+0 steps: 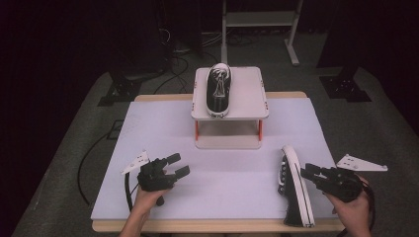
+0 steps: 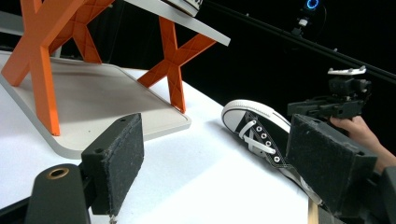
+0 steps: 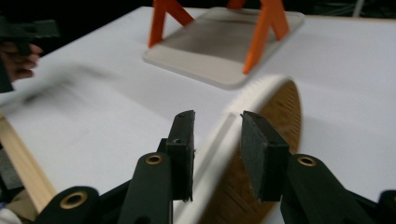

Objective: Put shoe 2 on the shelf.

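Note:
A black-and-white sneaker [image 1: 218, 89] sits on the top board of a small two-level stand [image 1: 247, 98] with orange legs. Its mate [image 1: 294, 190] lies on its side at the table's right front, with the tan sole [image 3: 280, 107] facing right. My right gripper [image 1: 304, 173] is at that sole. In the right gripper view the gripper [image 3: 217, 116] is open, and the white rubber rim runs between its two pads. My left gripper [image 1: 178, 165] hovers open and empty at the left front; its own view shows the jaws wide apart [image 2: 217, 123] and the lying sneaker [image 2: 257, 133] beyond them.
The table is covered by a white sheet [image 1: 222, 163], with a wooden edge [image 1: 217, 226] showing along the front. The stand's lower board [image 2: 93, 93] rests on the sheet at the back centre. Cables and frame legs lie on the dark floor behind the table.

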